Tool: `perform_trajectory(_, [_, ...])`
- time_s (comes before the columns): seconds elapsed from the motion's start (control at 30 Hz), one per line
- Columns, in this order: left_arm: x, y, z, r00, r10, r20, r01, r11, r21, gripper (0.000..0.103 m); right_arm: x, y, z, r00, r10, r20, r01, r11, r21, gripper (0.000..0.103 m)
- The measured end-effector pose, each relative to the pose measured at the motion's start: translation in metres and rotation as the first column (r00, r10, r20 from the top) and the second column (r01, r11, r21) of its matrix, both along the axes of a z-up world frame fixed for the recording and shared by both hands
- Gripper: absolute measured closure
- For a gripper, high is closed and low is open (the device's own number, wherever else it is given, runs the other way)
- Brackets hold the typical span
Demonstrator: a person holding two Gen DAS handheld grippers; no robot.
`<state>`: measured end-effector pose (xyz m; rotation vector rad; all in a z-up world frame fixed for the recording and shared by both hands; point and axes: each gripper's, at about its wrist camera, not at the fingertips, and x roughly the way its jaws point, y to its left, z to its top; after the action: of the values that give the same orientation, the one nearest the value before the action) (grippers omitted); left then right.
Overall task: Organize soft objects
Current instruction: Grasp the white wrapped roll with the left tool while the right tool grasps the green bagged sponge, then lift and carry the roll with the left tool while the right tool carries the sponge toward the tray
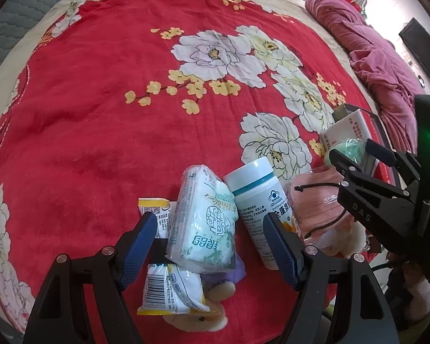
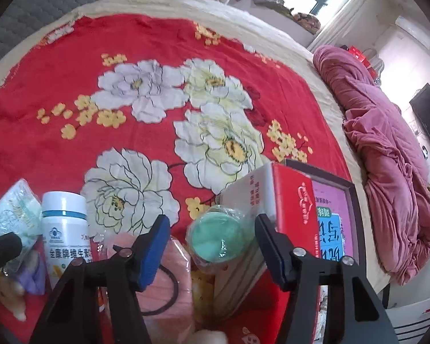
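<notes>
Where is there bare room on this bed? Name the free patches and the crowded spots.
Free: the wide stretch of the red blanket beyond the tissue pack, up to the cream border. Crowded: the near strip, where tissue pack, white bottle, pink masks, green roll and red box sit packed together.

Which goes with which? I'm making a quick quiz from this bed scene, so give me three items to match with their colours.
Items:
1. tissue pack
2. bottle
3. wrapped roll

Colours:
A. green
B. white body, pale blue cap
C. white with green print

Pairs: 1-C, 2-B, 3-A
</notes>
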<state>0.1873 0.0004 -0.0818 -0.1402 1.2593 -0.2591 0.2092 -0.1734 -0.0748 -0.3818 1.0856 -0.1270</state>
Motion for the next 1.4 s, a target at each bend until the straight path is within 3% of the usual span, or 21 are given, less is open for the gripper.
perform_trajectory(0.17, [0.003, -0.003, -0.004, 1.0, -0.007, -0.006, 0.007, 1.0, 0.004, 0.025, 0.005, 0.005, -0.011, 1.0, 0.004, -0.019, -0.005, 0.998, -0.055, 0.052])
perform_trajectory(0.23, [0.004, -0.004, -0.006, 1.0, -0.011, -0.013, 0.011, 1.0, 0.006, 0.027, 0.007, 0.004, -0.013, 1.0, 0.002, -0.028, -0.003, 0.998, -0.059, 0.063])
perform_trajectory(0.27, [0.004, -0.005, -0.006, 1.0, -0.011, -0.013, 0.011, 1.0, 0.008, 0.029, 0.008, 0.002, -0.013, 1.0, -0.005, -0.025, 0.003, 0.999, -0.054, 0.063])
perform_trajectory(0.33, [0.004, -0.006, -0.006, 1.0, -0.012, -0.012, 0.012, 1.0, 0.008, 0.04, 0.007, -0.001, -0.011, 1.0, -0.009, -0.019, 0.009, 0.999, -0.031, 0.065])
perform_trajectory(0.47, [0.006, -0.004, -0.008, 1.0, -0.004, -0.027, 0.004, 1.0, -0.007, 0.051, 0.002, -0.009, 0.0, 1.0, -0.014, 0.005, 0.014, 0.999, 0.035, 0.066])
perform_trajectory(0.63, [0.008, 0.002, -0.007, 0.999, 0.028, -0.027, -0.028, 0.999, -0.017, 0.078, -0.008, -0.02, 0.014, 0.999, -0.029, 0.033, 0.025, 0.991, 0.132, 0.066])
perform_trajectory(0.7, [0.008, 0.005, -0.004, 0.999, 0.037, -0.025, -0.038, 0.998, -0.04, 0.081, -0.012, -0.024, 0.019, 0.998, -0.036, 0.045, 0.029, 0.987, 0.16, 0.066])
perform_trajectory(0.83, [0.006, 0.003, 0.003, 1.0, 0.027, -0.008, -0.028, 0.998, -0.053, 0.085, -0.023, -0.038, 0.032, 0.997, -0.052, 0.062, 0.032, 0.954, 0.299, 0.066])
perform_trajectory(1.07, [-0.001, -0.001, 0.014, 0.999, 0.03, 0.013, -0.029, 0.997, -0.072, 0.085, -0.04, -0.06, 0.055, 0.991, -0.077, 0.106, 0.021, 0.892, 0.451, 0.066])
perform_trajectory(1.4, [-0.008, 0.002, 0.033, 0.997, 0.054, 0.049, -0.049, 0.995, -0.09, 0.085, -0.057, -0.078, 0.072, 0.987, -0.093, 0.13, 0.019, 0.873, 0.487, 0.066])
